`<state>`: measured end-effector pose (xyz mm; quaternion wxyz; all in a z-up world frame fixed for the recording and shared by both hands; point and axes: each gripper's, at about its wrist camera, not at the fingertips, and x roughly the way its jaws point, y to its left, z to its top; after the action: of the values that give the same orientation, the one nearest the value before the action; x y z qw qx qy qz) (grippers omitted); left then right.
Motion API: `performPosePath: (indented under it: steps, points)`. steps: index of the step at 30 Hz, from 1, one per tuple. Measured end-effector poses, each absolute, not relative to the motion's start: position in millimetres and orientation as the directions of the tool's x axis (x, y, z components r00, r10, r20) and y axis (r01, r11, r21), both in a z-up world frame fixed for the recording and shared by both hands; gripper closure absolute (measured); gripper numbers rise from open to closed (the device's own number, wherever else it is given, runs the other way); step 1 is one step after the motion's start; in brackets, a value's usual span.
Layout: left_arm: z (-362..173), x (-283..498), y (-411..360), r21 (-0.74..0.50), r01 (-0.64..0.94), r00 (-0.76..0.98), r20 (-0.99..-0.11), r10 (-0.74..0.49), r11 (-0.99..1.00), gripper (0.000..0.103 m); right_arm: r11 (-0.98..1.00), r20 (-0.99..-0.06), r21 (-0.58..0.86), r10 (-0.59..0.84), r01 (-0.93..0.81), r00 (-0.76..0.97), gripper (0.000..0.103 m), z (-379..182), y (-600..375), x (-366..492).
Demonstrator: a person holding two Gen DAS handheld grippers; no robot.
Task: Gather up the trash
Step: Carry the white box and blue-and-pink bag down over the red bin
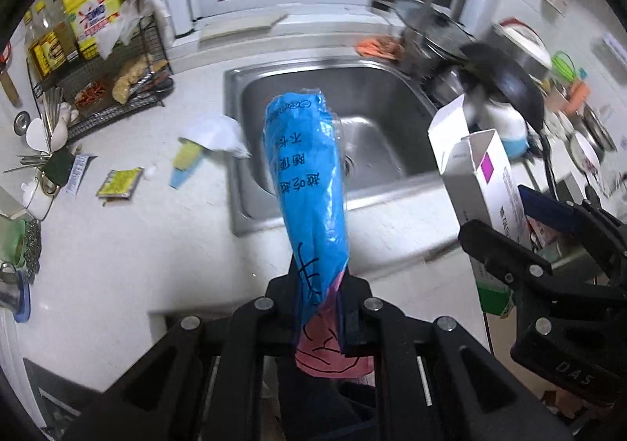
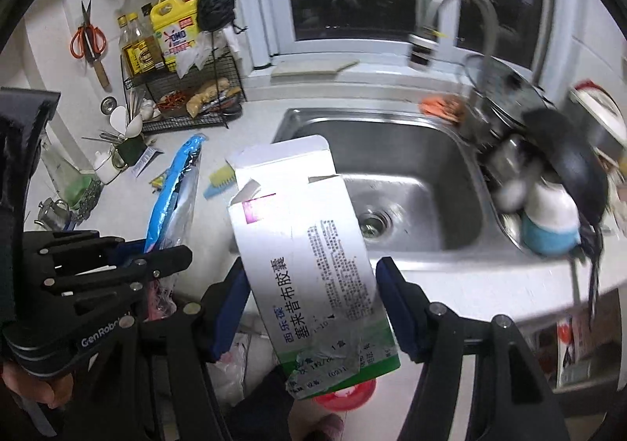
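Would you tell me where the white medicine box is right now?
The white medicine box is held in the right gripper, raised in front of the sink; the left wrist view shows it at right.

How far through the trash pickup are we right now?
Midway, apparently. In hand: the left gripper is shut on the blue wrapper, and the right gripper holds the medicine box. Left on the counter: a yellow packet and a white slip. No bin shows, so nothing is confirmed binned.
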<state>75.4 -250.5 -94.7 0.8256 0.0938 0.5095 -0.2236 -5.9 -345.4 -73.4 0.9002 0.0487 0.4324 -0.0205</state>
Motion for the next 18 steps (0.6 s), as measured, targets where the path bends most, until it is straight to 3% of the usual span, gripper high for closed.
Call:
performPosePath:
  steps: [10,18]
  points:
    - [-130.0,8.2,-294.2,-0.058,0.545,0.288,-0.924,-0.251,0.837,0.091,0.977,-0.838,0.107,-0.011,0.183,0.545,0.04,-104.3,-373.0,-71.6]
    - [-205.8,-17.4,-326.4,-0.102,0.616,0.143,-0.961,-0.238,0.781,0.091,0.953,-0.878,0.1,-0.052,0.287,0.476,0.04,-166.4,-391.9,-90.4]
